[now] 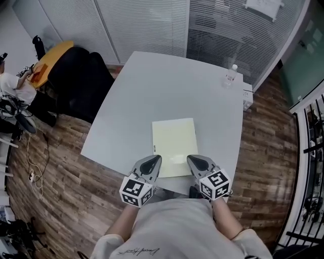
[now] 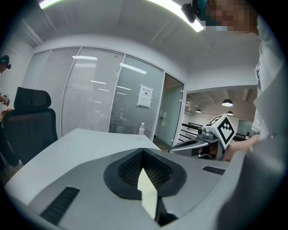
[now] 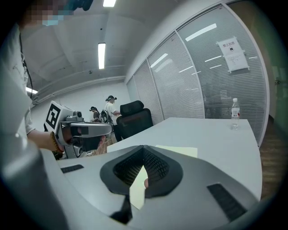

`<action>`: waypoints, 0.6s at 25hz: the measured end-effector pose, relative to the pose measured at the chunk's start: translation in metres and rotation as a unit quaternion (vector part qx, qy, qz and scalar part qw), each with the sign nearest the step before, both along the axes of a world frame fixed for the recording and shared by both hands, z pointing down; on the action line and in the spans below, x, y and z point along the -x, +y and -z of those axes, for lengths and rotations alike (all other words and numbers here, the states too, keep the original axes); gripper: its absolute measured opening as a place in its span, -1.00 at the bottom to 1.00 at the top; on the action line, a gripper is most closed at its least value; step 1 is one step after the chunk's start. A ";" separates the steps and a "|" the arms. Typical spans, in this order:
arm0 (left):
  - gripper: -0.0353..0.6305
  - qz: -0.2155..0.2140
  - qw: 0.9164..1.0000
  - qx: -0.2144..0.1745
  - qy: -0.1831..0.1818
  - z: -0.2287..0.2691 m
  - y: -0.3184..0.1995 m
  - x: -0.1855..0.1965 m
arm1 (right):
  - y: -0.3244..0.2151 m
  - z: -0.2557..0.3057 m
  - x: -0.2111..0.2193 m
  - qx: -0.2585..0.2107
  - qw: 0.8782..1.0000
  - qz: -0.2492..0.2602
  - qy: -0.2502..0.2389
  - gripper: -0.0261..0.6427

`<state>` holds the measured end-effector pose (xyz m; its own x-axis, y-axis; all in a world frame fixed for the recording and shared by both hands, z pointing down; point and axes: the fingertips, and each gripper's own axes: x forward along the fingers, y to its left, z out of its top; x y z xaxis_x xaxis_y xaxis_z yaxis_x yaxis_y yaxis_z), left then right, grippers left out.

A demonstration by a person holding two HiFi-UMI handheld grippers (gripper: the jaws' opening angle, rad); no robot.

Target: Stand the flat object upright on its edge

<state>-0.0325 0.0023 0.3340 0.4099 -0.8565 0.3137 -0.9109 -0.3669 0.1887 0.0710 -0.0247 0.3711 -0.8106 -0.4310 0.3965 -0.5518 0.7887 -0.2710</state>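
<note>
The person stands at the near edge of a pale grey table (image 1: 152, 86) with 1 gripper in each hand, both angled a little downward over the tabletop. The flat object (image 1: 174, 144), a pale yellow sheet, lies flat on the table near that edge, and none of it is raised. The left gripper (image 1: 153, 161) has its tip at the sheet's near left corner and the right gripper (image 1: 194, 161) at its near right corner, so the 2 sit side by side with the sheet's near edge running between them. On each, the jaws are pressed together at the tip. From each gripper's own view a sliver of yellow shows through the slit behind the closed tip. I can't tell whether either tip actually touches the sheet, and neither looks clamped on it. At the far right corner of the table stands a clear plastic bottle (image 1: 230, 76), well apart from the sheet. A black office chair (image 1: 76, 76) is at the table's left side, on a wooden plank floor (image 1: 61, 172). Beyond the table runs a glass partition (image 1: 147, 25) with closed blinds, and a paper notice (image 1: 263, 6) is fixed to it.
</note>
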 end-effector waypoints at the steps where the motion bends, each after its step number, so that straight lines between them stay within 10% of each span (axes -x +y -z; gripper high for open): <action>1: -0.86 -0.003 1.000 0.000 -0.002 0.000 -0.001 0.001 | -0.002 -0.001 0.000 0.001 1.000 -0.003 0.001 -0.85; 15: -0.86 -0.017 1.000 0.023 -0.004 -0.018 -0.006 0.013 | -0.010 -0.014 0.001 0.019 0.999 -0.020 0.018 -0.85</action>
<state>-0.0460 -0.0041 0.3525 0.4362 -0.8265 0.3557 -0.8995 -0.3890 0.1990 0.0701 -0.0345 0.3854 -0.7777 -0.4473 0.4418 -0.5930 0.7553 -0.2791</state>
